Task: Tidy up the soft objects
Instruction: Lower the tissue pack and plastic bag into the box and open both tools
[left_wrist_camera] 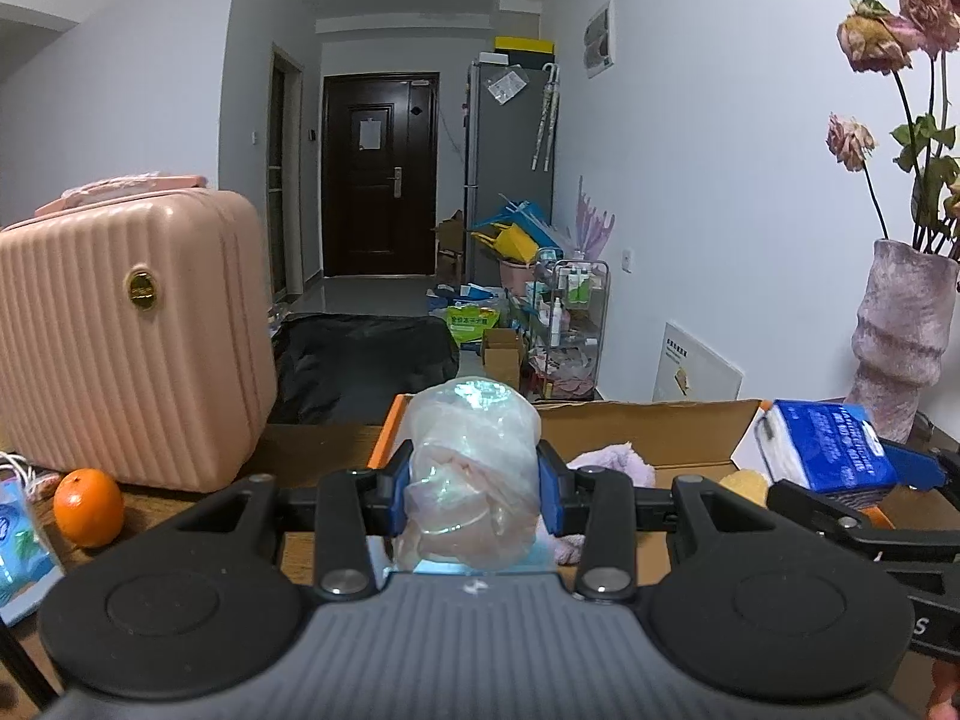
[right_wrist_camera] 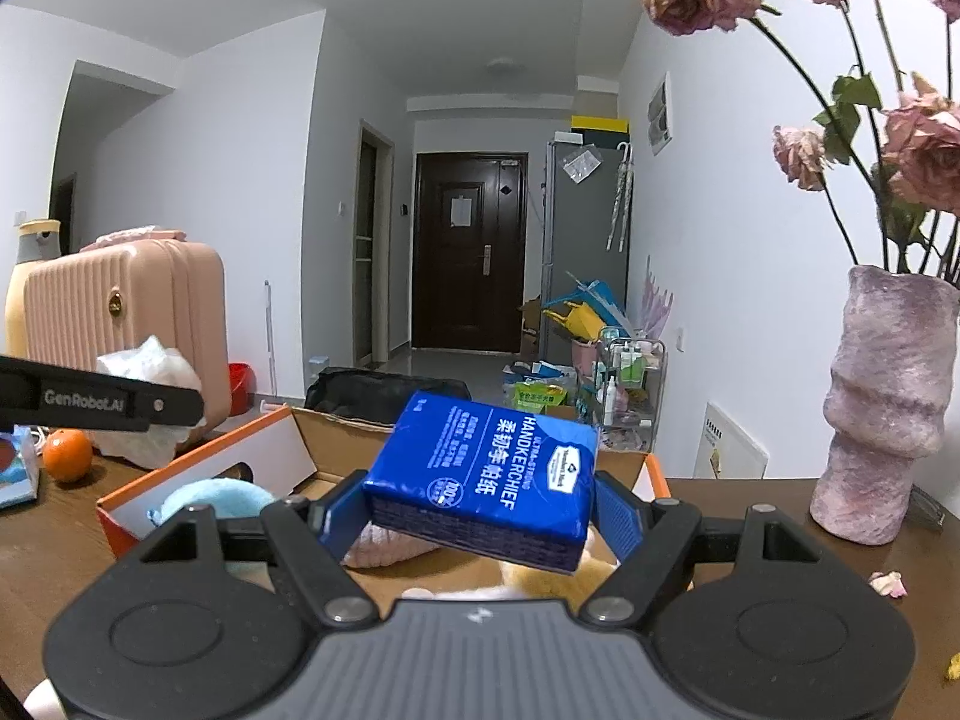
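You're in a lived-in apartment: a hallway runs to a dark front door (left_wrist_camera: pixel 379 174), a fridge (left_wrist_camera: pixel 507 168) stands beside floor clutter, and your wooden tabletop (right_wrist_camera: pixel 54 540) carries a pink suitcase (left_wrist_camera: pixel 129 330) and a vase of dried roses (right_wrist_camera: pixel 888 402).

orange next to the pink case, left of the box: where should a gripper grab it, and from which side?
Take the orange across its widest middle, coming from above. It is round, so only a grip on the full diameter should seat without squeezing it out. The pink case stands close behind it, and a blue packet lies to its left, so side approaches look cramped. Both grippers are currently full.
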Tool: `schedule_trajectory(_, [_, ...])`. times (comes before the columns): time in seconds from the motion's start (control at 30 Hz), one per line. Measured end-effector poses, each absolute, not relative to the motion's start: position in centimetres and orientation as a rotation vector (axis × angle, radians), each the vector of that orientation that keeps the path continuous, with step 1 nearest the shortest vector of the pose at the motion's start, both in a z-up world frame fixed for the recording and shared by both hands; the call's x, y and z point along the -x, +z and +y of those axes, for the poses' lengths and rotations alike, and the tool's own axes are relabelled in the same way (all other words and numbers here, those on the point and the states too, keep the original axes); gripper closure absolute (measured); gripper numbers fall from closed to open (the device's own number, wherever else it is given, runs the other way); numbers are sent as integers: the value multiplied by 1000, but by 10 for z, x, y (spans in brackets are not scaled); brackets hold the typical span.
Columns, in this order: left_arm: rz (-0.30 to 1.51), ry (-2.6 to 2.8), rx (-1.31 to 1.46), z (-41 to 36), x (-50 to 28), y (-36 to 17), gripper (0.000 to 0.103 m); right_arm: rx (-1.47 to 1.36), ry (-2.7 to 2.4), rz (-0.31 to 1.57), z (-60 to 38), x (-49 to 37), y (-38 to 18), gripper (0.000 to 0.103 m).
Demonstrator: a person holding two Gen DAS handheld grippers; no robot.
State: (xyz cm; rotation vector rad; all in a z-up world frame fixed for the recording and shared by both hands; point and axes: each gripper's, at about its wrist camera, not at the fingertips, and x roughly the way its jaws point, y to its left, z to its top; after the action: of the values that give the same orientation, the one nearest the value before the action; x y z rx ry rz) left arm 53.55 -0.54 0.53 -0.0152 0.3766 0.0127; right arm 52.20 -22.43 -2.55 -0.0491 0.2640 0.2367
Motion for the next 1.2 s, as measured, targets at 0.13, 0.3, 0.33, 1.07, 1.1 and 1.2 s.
schedule_trajectory(0.13, [380,3,5,-10,-545,3,63,62,248,269,-221,-529,-25,26])
schedule_trajectory(0.3, [393,-2,-7,-14,-555,-1,63,73,252,288,-219,-540,-25,26])
schedule_trajectory(0.33, [396,0,-10,-14,-557,-1,63,78,249,294,-218,-542,-25,26])
schedule_trajectory(1.07, [398,82,18,-5,-569,-10,0,56,188,330,-227,-558,-29,0])
schedule_trajectory(1.1, [401,83,20,-5,-569,-10,0,55,188,330,-227,-558,-29,0])
schedule_trajectory(1.2, [403,84,21,-4,-569,-10,0,52,188,326,-227,-557,-29,0])
